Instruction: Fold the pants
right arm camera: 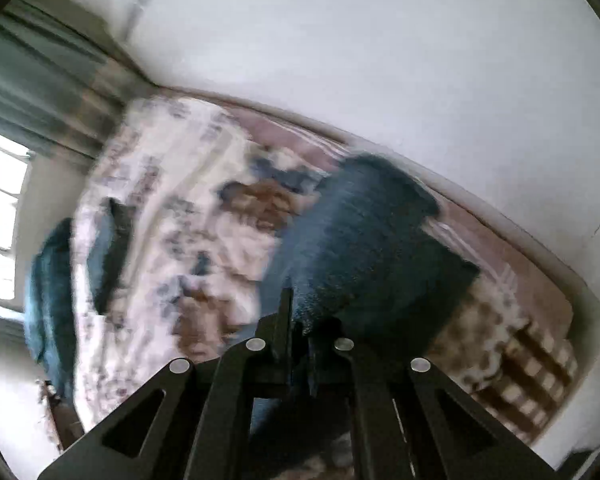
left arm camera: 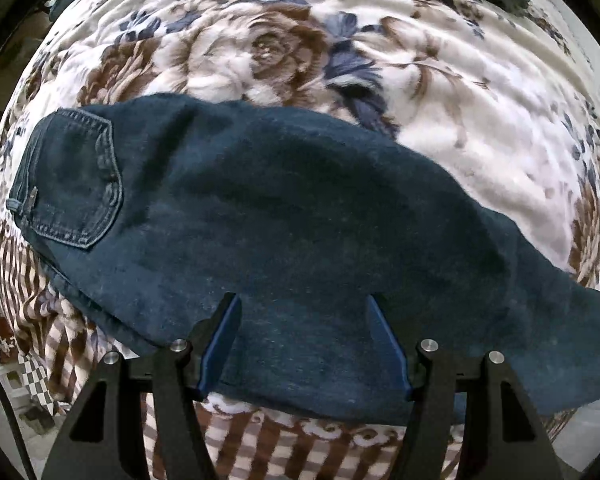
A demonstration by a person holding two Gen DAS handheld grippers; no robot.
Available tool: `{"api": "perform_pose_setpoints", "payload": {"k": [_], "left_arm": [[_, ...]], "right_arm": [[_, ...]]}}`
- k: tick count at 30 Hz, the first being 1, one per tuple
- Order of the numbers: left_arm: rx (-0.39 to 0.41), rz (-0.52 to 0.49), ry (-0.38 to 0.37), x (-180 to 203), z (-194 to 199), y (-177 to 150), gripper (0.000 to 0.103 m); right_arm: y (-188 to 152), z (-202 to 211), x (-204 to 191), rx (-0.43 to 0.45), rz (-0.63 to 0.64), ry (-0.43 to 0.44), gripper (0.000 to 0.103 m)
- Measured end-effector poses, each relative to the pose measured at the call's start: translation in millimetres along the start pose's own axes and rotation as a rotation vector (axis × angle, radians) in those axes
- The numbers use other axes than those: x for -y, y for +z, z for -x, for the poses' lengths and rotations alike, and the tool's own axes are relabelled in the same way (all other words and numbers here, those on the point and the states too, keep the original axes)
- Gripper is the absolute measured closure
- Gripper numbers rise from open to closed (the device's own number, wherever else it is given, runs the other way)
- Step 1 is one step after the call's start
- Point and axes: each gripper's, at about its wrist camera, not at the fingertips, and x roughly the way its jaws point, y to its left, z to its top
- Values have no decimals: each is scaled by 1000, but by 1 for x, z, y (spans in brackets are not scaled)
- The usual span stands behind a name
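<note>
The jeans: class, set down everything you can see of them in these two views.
The jeans are dark blue denim, lying lengthwise across a floral blanket. A back pocket with pale stitching faces up at the left end. The open left gripper hangs over their near edge. The right gripper is shut on a fold of them.

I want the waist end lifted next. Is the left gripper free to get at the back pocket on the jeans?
Probably yes. The left gripper stands open over the jeans, holding nothing, and the back pocket lies face up and uncovered off to one side on the floral blanket; it would only need to shift sideways.
</note>
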Motion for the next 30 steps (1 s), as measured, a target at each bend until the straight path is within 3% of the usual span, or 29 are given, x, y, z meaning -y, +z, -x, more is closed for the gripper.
{"api": "perform_pose_setpoints", "payload": {"k": [3,5,7,8,9,12,14,16,19,21,23,28,30], "left_arm": [[2,19,4,-8,-2,-3,41],[17,28,5,-12,3,-4,41],[46,36,7,-25,13,0,41],[74,43,8,-32,21,-1,41],[94,48,7,-37,28,0,41],[135,76,-25,-66,48,3,41],[150,108,-41,-86,63,13,41],[159,147,-38,-119,76,24,41],[146,242,-40,-179,86,35,41],[124,336,-44,-230,76,47,41],[93,423,-60,-278,61,54,41],[-83,578,-198,-352,-7,59,41],[-120,616,-256,-362,-29,59,41]], "right_arm": [[0,-54,47,-183,-128,-111,93],[-8,-70,73,-242,-237,-114,89],[-10,-64,69,-224,-244,-133,62],[-11,-54,60,-192,-223,-153,32],[-15,-40,47,-152,-196,-168,20],[-32,-11,-2,-116,-95,-207,20],[-56,-2,-39,-139,-33,-193,20],[-89,-6,-69,-214,12,-185,20],[-157,-35,-109,-405,-5,-110,20],[-211,-59,-131,-528,-52,-61,20],[-252,-72,-145,-585,-71,-36,20],[-322,-104,-181,-607,-93,18,25],[-342,-118,-191,-602,-113,24,42]]}}
